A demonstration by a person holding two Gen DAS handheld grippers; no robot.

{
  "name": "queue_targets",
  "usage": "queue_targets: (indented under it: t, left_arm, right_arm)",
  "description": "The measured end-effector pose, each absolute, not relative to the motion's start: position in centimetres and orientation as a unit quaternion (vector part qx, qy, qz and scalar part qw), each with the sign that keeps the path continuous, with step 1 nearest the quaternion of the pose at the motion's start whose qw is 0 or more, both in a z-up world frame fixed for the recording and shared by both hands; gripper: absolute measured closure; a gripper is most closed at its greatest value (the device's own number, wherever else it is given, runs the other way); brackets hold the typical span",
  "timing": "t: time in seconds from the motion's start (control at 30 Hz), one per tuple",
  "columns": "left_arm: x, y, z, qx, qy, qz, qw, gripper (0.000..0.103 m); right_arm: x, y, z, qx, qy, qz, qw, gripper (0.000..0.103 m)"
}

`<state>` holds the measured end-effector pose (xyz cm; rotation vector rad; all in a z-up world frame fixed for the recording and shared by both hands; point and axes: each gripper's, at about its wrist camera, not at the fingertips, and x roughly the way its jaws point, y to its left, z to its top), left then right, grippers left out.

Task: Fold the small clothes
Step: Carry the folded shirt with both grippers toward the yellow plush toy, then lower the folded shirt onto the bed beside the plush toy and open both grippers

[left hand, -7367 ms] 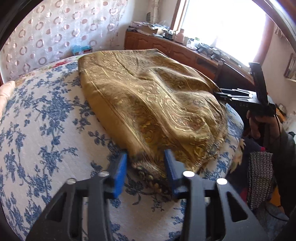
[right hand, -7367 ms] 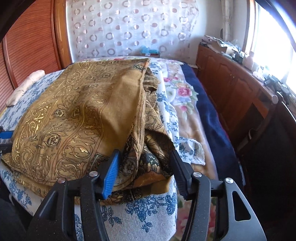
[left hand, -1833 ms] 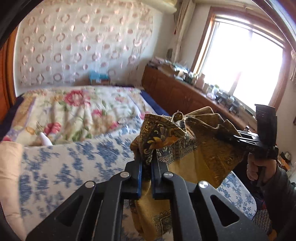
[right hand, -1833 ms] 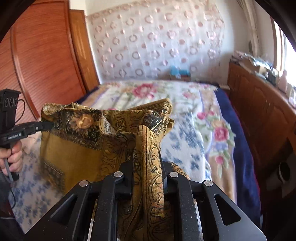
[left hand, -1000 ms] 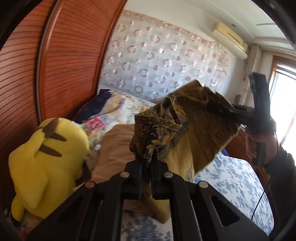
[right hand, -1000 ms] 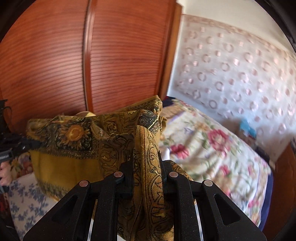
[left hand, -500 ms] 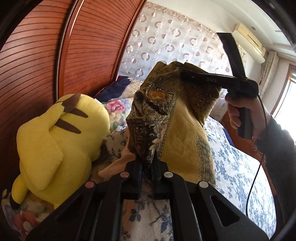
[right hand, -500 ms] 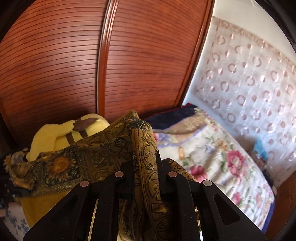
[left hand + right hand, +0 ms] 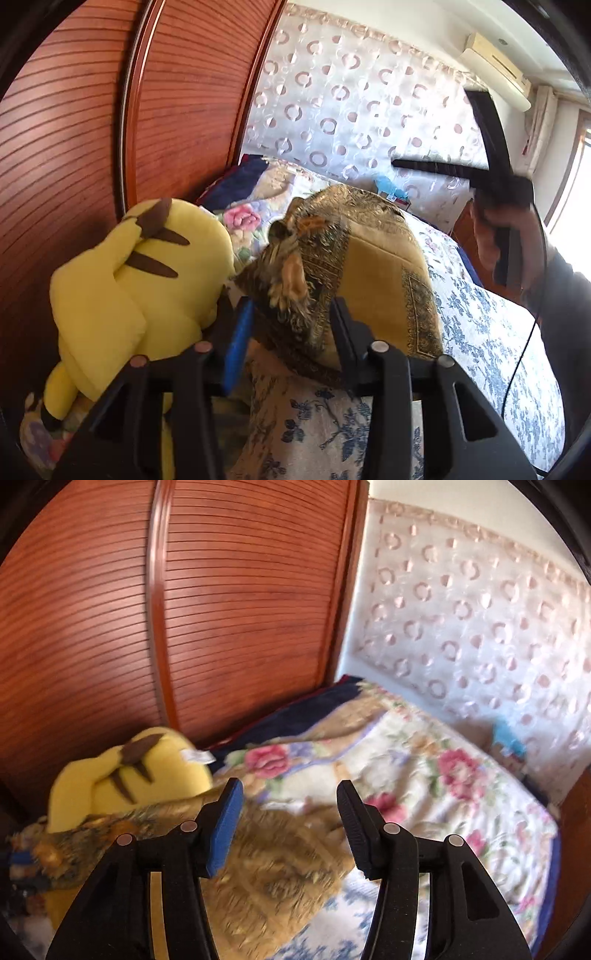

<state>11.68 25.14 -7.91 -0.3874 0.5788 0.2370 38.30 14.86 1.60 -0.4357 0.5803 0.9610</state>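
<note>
Gold and brown, the folded cloth (image 9: 369, 266) now lies on the bed (image 9: 491, 332), close beside the yellow plush toy (image 9: 125, 280) by the wooden wardrobe (image 9: 74, 129). A moment ago both grippers were pinching the cloth and holding it up in the air. Seconds before that it lay spread out flat on the blue flowered sheet, so it has been folded and carried over here.

In the left wrist view the left gripper (image 9: 291, 325) is at 6 o'clock. Its jaws are opening. The frilly corner of the cloth sits between them, but the pads do not squeeze it any more. The toy is at 9 o'clock.

The right gripper (image 9: 286, 816) is opening too. In its own view, the blurry cloth lies under and behind its fingers (image 9: 225, 823), around 7 o'clock, and nothing is pinched between them. The left wrist view shows the same gripper at 2 o'clock, above the cloth and apart from it, held in the person's hand (image 9: 498, 236).

So the cloth has just been let go. That likely means this piece is finished and put away in its spot. The next job is probably to pull both grippers back without dragging the corner and messing up the fold.
</note>
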Motion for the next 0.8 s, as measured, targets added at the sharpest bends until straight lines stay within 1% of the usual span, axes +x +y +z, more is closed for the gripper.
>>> queue_targets:
  t: [0.1,0.23,0.3,0.37,0.4,0.6,0.8]
  left_arm:
    - [11.6,25.2,-7.7,-0.17,0.291,0.121,0.933,0.056]
    - [11.2,24.2,-7.1,-0.149,0.291,0.125,0.937,0.05]
    - [11.1,23.6,-6.8,-0.14,0.292,0.13,0.937,0.049]
    - [11.0,22.9,-6.4,-0.126,0.295,0.132,0.938,0.049]
    - [10.9,22.5,-6.1,-0.12,0.295,0.13,0.939,0.049]
    - [9.9,19.7,-4.5,-0.089,0.286,0.115,0.947,0.049]
    - [8.6,16.3,-3.1,-0.066,0.277,0.082,0.955,0.049]
  right_arm:
    - [37.7,14.2,-0.7,-0.199,0.301,0.465,0.808,0.049]
    - [37.7,14.5,-5.2,-0.202,0.349,0.459,0.792,0.048]
    - [38.0,14.5,-7.1,-0.188,0.377,0.452,0.786,0.048]
    - [38.5,13.7,-6.9,-0.136,0.385,0.447,0.796,0.048]
    - [38.4,13.4,-6.7,-0.13,0.385,0.444,0.798,0.048]
    - [34.3,9.5,-3.7,-0.138,0.347,0.431,0.821,0.048]
    - [28.8,1.4,-1.5,-0.123,0.326,0.401,0.847,0.048]
